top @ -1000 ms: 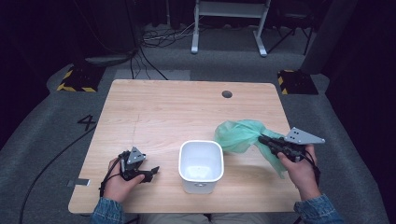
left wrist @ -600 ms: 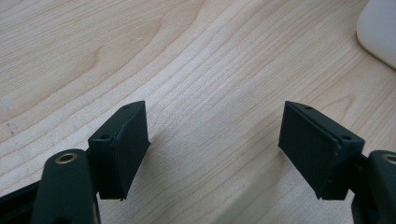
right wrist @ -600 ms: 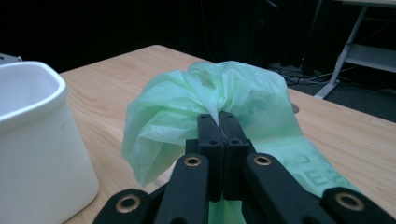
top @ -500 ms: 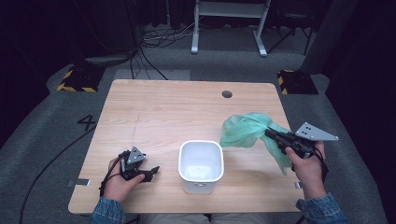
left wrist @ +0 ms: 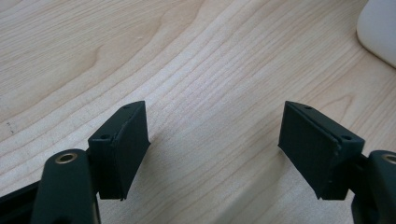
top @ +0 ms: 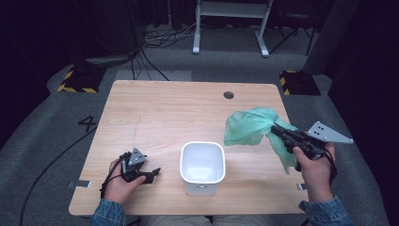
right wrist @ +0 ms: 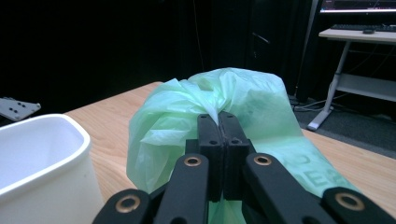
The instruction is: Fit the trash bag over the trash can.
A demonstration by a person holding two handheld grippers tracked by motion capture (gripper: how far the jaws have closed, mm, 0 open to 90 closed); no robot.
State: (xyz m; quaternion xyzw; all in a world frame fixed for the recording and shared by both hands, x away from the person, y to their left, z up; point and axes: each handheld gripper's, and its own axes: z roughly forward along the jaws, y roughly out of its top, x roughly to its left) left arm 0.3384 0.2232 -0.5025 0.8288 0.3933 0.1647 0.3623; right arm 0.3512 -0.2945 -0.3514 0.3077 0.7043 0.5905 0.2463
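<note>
The right gripper (top: 277,130) has its jaws pressed together on a pinch of the green plastic bag (top: 249,127), and it holds the bag lifted above the right part of the wooden table (top: 179,108). The bag billows near the white bin (top: 203,167), to its right. The left gripper (top: 149,173) rests on the table left of the bin with its jaws wide apart and nothing between them.
</note>
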